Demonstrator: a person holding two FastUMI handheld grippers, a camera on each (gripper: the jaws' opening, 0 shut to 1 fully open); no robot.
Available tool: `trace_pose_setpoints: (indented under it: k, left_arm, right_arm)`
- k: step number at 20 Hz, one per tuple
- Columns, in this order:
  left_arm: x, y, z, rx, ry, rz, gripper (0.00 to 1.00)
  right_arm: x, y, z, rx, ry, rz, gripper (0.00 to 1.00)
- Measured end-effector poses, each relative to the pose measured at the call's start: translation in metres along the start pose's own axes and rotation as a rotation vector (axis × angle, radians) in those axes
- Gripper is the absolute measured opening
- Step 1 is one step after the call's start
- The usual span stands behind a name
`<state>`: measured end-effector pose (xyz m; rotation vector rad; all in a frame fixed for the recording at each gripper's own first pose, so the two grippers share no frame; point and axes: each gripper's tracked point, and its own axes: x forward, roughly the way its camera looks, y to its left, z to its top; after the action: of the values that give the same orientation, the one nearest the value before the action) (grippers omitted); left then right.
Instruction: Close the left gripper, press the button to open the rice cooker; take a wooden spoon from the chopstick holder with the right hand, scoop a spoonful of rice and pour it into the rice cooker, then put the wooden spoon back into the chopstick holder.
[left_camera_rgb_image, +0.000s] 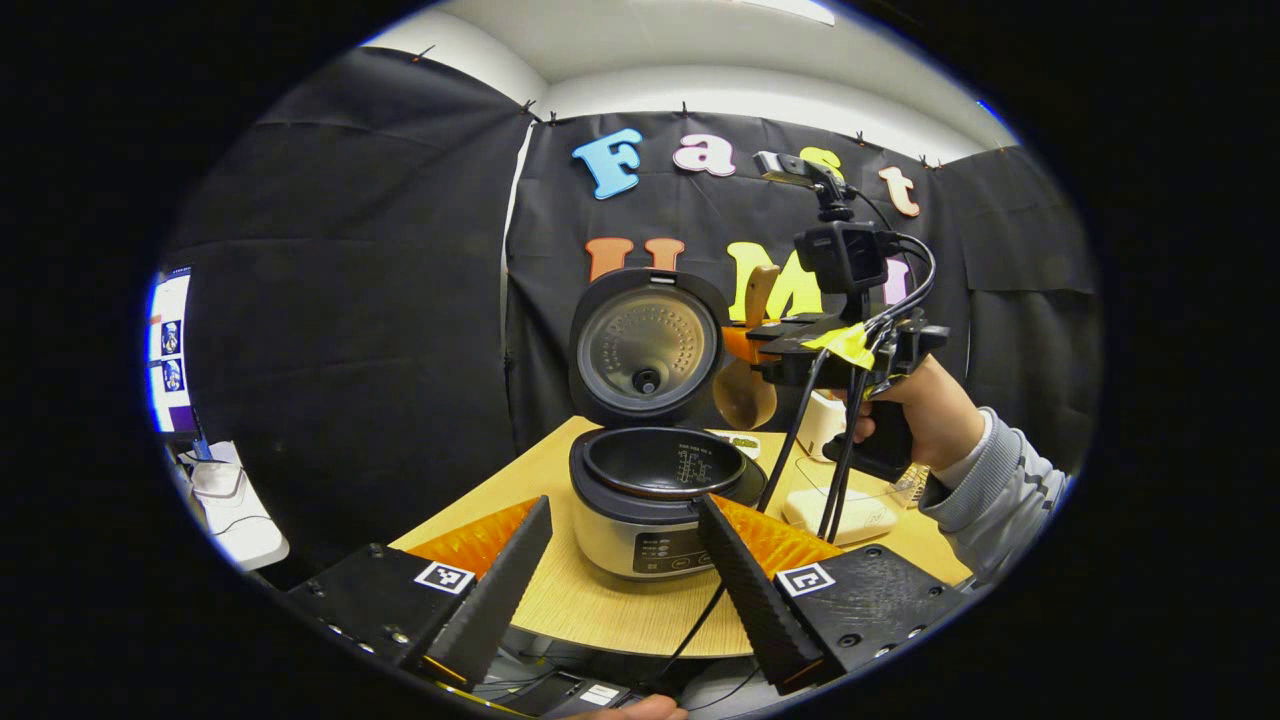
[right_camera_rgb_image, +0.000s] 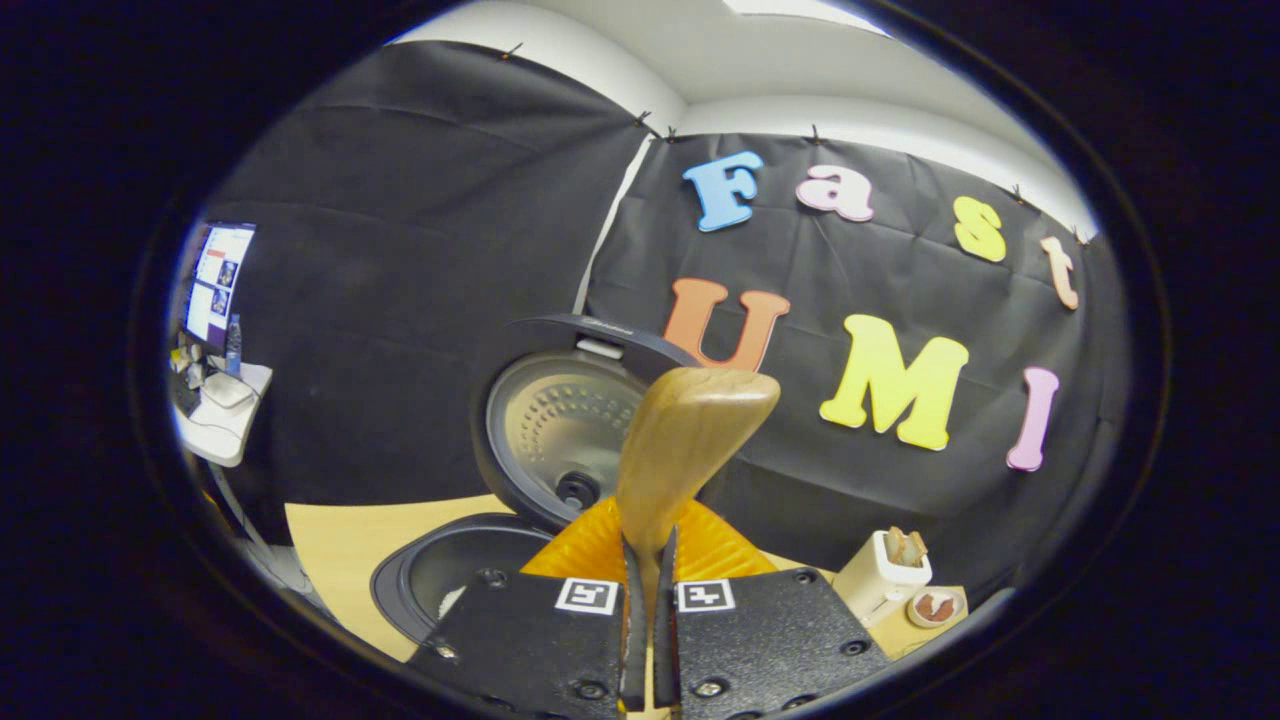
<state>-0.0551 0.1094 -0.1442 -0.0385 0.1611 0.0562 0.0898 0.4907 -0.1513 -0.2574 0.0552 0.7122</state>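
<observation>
The right gripper (right_camera_rgb_image: 648, 600) pinches the wooden spoon (right_camera_rgb_image: 685, 450) by its handle, long axis upright with the bowl hanging just right of the open rice cooker (left_camera_rgb_image: 655, 500), while the left gripper (left_camera_rgb_image: 625, 590) hangs spread before the cooker.

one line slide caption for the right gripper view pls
Right tongs clamp a wooden spoon by its handle above the open rice cooker, lid raised.
</observation>
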Motion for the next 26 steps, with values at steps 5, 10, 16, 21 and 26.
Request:
trace_pose_setpoints:
  k: [5, 10, 16, 21, 26]
  left_arm:
    - [0.008, -0.018, 0.001, 0.009, -0.003, -0.006, 0.95]
    - [0.019, -0.037, 0.005, 0.019, -0.008, -0.021, 0.94]
    - [0.031, -0.064, 0.012, 0.006, -0.025, -0.051, 0.94]
    - [0.042, -0.079, 0.023, 0.002, -0.047, -0.071, 0.94]
    - [0.054, -0.087, 0.025, 0.019, -0.038, -0.069, 0.94]
  right_arm:
    - [-0.020, -0.061, -0.003, 0.082, 0.000, -0.072, 0.09]
    - [-0.043, -0.127, -0.018, 0.142, 0.012, -0.141, 0.09]
    - [-0.069, -0.202, -0.044, 0.202, 0.037, -0.213, 0.09]
    - [-0.097, -0.265, -0.066, 0.236, 0.053, -0.315, 0.10]
    - [-0.119, -0.309, -0.104, 0.287, 0.094, -0.397, 0.11]
